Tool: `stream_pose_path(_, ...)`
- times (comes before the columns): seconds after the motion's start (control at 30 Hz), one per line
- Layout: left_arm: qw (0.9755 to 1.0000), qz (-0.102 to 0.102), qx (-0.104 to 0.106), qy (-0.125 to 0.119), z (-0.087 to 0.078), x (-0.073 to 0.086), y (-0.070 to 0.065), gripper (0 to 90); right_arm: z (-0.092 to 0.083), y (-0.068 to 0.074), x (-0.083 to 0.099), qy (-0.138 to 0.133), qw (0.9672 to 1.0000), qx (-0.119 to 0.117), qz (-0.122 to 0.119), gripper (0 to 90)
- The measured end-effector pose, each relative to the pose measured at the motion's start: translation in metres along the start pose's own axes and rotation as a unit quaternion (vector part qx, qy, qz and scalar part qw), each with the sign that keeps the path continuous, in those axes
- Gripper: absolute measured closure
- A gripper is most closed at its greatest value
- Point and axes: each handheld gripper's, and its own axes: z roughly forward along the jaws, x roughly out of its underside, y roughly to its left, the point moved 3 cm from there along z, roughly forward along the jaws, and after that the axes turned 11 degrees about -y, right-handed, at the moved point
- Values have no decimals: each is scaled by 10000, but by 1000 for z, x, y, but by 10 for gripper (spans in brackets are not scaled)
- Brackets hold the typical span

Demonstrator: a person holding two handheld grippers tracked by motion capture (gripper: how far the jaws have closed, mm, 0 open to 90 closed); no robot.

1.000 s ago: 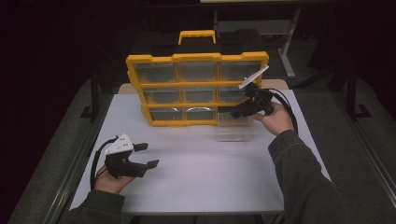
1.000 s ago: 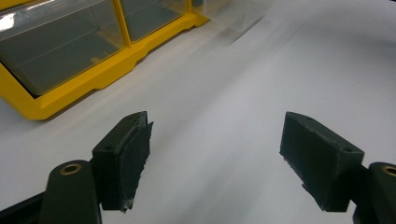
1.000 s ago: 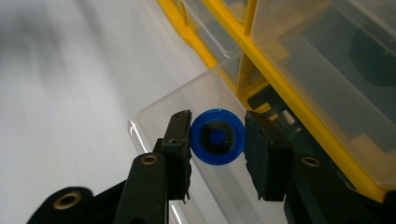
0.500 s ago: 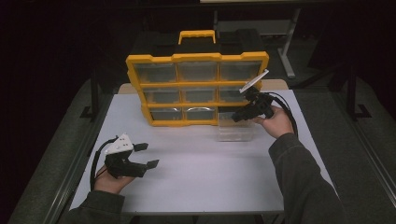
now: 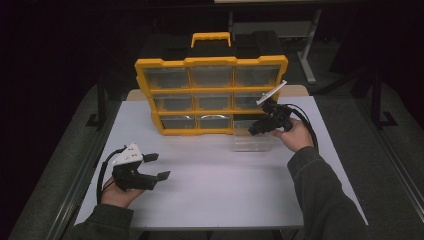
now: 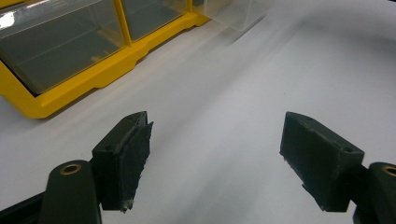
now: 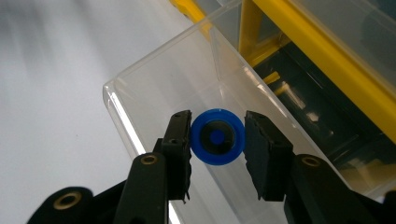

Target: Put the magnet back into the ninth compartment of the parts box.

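Right gripper (image 7: 217, 144) gripped one blue ring (image 7: 217, 136) over one clear drawer (image 7: 154, 93) | left gripper (image 6: 215, 158) gaped wide, empty | one yellow organizer (image 5: 210, 95)

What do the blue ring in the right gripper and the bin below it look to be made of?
Blue ring: likely moulded plastic, smooth, evenly coloured, slightly glossy. Clear bin: likely rigid transparent plastic, see-through walls with bright edges. Right gripper grips the ring.

One camera looks down from high above the table (image 5: 210, 195). Two small cameras sit low and close. All see the yellow box (image 5: 210, 95).
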Motion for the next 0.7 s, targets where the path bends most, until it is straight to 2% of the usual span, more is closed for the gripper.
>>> stream_pose_path(0.33,10000,4,1,-5,0,0,0,238,3,1,2,32,10000,-39,39,568)
stream_pose_path(0.43,10000,11,-2,-6,0,0,0,238,1,1,0,-41,10000,-33,-48,568)
stream_pose_path(0.7,10000,6,-2,-19,-1,0,0,238,-7,4,-4,-235,9996,-125,-37,574)
